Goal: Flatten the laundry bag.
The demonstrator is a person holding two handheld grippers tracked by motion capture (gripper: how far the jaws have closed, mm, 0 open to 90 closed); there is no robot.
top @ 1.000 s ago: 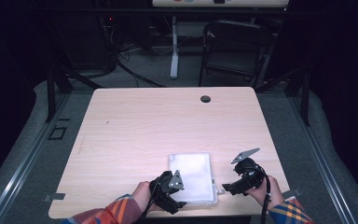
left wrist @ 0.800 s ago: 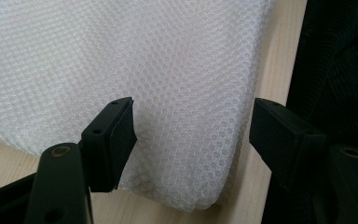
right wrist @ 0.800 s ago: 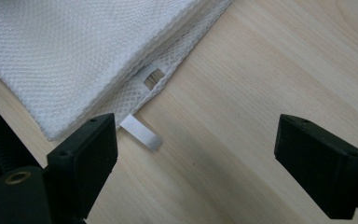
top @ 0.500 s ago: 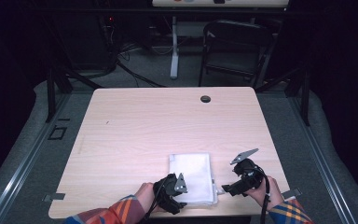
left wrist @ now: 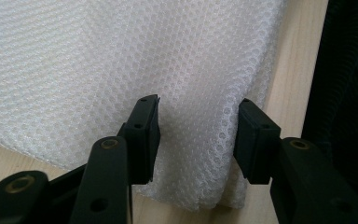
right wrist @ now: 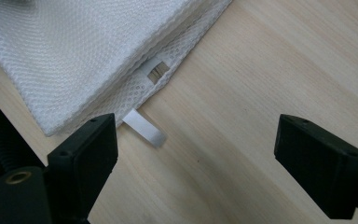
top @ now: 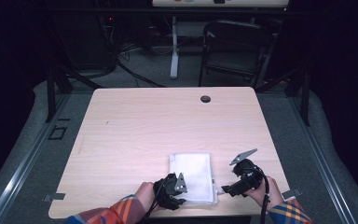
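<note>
A folded white mesh cloth lies on the wooden table near its front edge. My left gripper is at the cloth's near left corner, open, its jaws straddling the mesh cloth at that corner without pinching it. My right gripper is just right of the cloth's near right corner, wide open over bare wood. In the right gripper view the cloth shows layered edges and a small white tag sticking out onto the table.
A round grommet hole sits near the table's far edge. Behind the table are a black chair, cables and a white stand leg on the grey floor. The table's front edge runs just below both hands.
The left gripper has edged slightly forward onto the cloth's corner. The right gripper has shifted a little toward the cloth's right corner.
</note>
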